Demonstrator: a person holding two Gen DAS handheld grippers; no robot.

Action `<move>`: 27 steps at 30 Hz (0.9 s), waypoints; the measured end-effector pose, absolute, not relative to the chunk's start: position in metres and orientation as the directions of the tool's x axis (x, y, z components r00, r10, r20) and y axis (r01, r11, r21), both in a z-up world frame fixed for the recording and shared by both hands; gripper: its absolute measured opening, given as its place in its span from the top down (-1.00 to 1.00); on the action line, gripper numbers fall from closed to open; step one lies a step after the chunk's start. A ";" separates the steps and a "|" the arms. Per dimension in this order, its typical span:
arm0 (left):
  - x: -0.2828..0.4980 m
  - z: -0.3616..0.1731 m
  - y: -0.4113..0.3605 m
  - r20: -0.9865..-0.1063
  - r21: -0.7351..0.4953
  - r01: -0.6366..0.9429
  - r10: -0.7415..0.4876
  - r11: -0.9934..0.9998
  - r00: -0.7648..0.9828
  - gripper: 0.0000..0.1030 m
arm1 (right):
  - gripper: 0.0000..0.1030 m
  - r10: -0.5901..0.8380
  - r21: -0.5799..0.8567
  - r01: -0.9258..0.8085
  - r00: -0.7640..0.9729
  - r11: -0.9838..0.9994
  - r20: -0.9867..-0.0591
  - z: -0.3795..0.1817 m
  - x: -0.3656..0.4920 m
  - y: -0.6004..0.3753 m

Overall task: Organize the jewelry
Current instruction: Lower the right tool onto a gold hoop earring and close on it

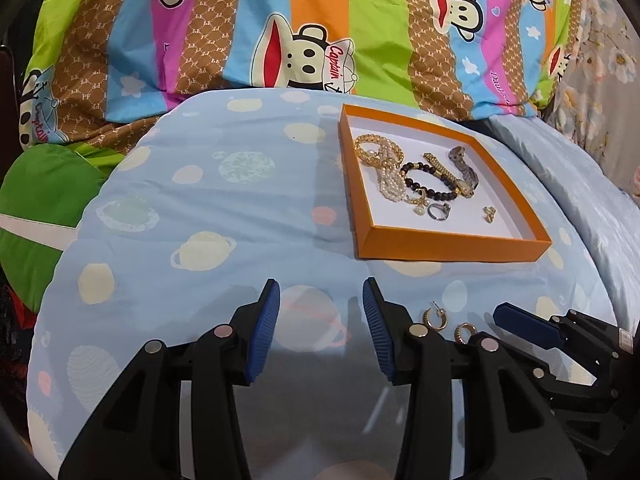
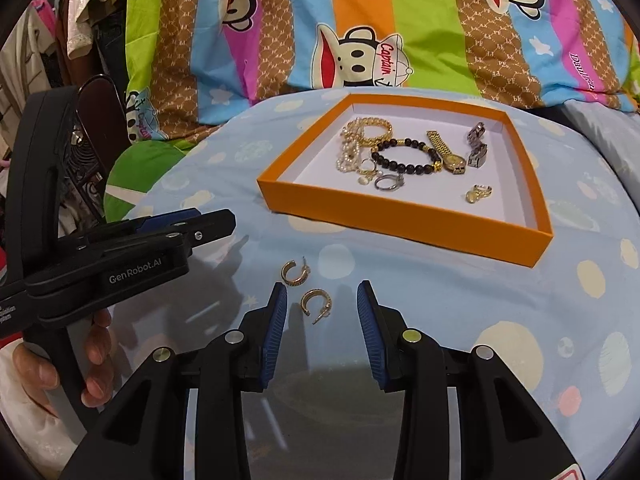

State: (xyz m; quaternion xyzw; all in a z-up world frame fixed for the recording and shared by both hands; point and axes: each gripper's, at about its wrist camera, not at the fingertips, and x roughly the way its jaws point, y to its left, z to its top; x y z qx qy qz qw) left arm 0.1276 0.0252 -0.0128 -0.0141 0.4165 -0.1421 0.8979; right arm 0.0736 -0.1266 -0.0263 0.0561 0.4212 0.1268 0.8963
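We see left tool point(image 1: 320, 312) wide, empty | right tool point(image 2: 322, 312) wide, around 1 of 2 gold hoop earrings point(image 2: 316, 305) on the bed point(image 2: 460, 300) | other jewelry in orange tray point(image 2: 404, 216)

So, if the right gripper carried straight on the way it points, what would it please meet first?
Probably the nearer gold hoop earring, lying on the blue sheet just ahead of the open right gripper; the orange tray lies beyond.

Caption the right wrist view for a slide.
Open right gripper over one of two gold hoops; orange tray of jewelry beyond.
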 end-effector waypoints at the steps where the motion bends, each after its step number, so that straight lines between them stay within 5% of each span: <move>1: 0.127 -0.014 0.024 -0.746 -0.147 0.248 -0.272 0.958 0.608 0.19 | 0.29 0.273 0.206 -0.179 0.612 0.962 -0.742 -0.026 0.074 -0.126; 27: 0.127 -0.015 0.017 -0.751 -0.115 0.263 -0.257 0.958 0.608 0.17 | 0.44 0.199 0.136 -0.150 0.588 0.979 -0.784 -0.034 0.082 -0.114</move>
